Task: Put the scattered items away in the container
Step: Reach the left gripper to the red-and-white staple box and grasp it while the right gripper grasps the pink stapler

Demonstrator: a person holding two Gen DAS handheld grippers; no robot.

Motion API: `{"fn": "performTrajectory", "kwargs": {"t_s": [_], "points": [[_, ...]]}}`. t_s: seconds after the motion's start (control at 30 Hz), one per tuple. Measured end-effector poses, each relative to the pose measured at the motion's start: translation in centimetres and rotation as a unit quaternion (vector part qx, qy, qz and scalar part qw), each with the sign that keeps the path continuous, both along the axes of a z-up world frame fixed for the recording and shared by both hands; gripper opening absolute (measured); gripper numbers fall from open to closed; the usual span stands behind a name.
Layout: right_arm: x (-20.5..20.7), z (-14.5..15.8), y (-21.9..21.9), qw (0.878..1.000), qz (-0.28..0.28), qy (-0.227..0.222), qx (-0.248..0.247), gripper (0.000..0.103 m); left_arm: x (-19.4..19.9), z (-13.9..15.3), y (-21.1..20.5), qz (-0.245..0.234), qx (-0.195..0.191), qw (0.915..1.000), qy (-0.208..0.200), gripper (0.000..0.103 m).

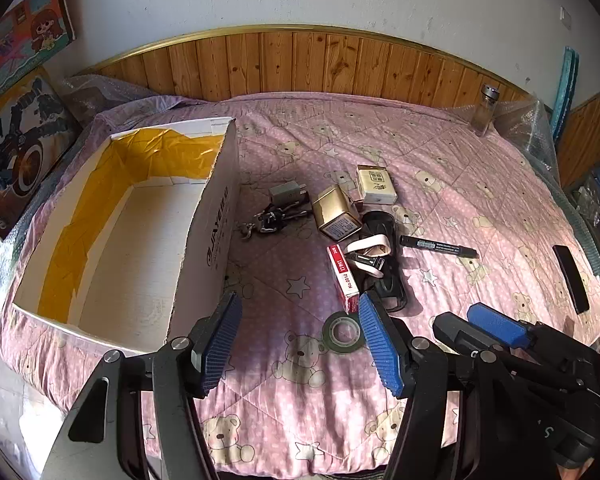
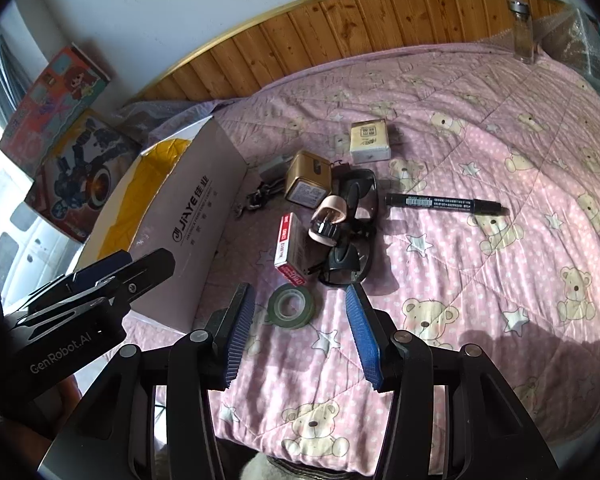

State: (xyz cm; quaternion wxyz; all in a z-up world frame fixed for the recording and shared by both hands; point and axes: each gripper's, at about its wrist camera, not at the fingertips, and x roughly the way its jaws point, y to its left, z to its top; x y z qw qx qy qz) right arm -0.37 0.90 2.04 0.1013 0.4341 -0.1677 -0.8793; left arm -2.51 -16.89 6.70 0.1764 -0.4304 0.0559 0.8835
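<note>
both grippers, left (image 1: 300, 336) and right (image 2: 296, 328), are wide open and empty. tape roll (image 2: 291, 305) lies near the box (image 1: 204, 240) corner on the bed; light, stiff, probably best pinched across its rim.

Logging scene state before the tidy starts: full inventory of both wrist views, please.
cardboard box: 1, white, yellow-lined, left, nothing inside
tape roll: 1, green, nearest grippers
staple box: 1, red-white, beside glasses
glasses: 1, black, pile centre
nail clipper: 1, pink, on glasses
tin: 1, gold, behind pile
marker: 1, black, right
small carton: 1, cream, far
plug adapter: 1, grey
keychain: 1, metal
glass bottle: 1, clear, far right
quilt: 1, pink
left hand-held gripper: open
right hand-held gripper: open
</note>
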Motion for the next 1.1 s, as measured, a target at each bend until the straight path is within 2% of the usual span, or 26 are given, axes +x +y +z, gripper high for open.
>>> {"fn": "performTrajectory", "kwargs": {"t_s": [0.5, 0.77, 0.87, 1.1], "points": [[-5.0, -2.7, -0.1, 0.999, 0.0, -0.054, 0.007, 0.052, -4.2, -4.1, 0.7, 0.008, 0.012, 0.9984, -0.055, 0.063], [-7.0, -5.1, 1.7, 0.996, -0.02, -0.09, -0.02, 0.052, -6.2, -7.4, 0.4, 0.019, 0.061, 0.9907, -0.12, 0.063], [-7.7, -5.1, 2.5, 0.995, -0.03, -0.09, -0.038, 0.052, -6.9, -8.1, 0.6, 0.02, 0.076, 0.9882, -0.131, 0.063], [-11.2, -4.6, 1.9, 0.995, 0.014, -0.084, -0.044, 0.05, -8.2, -8.8, 2.4, -0.002, 0.107, 0.9834, -0.147, 0.063]]}}
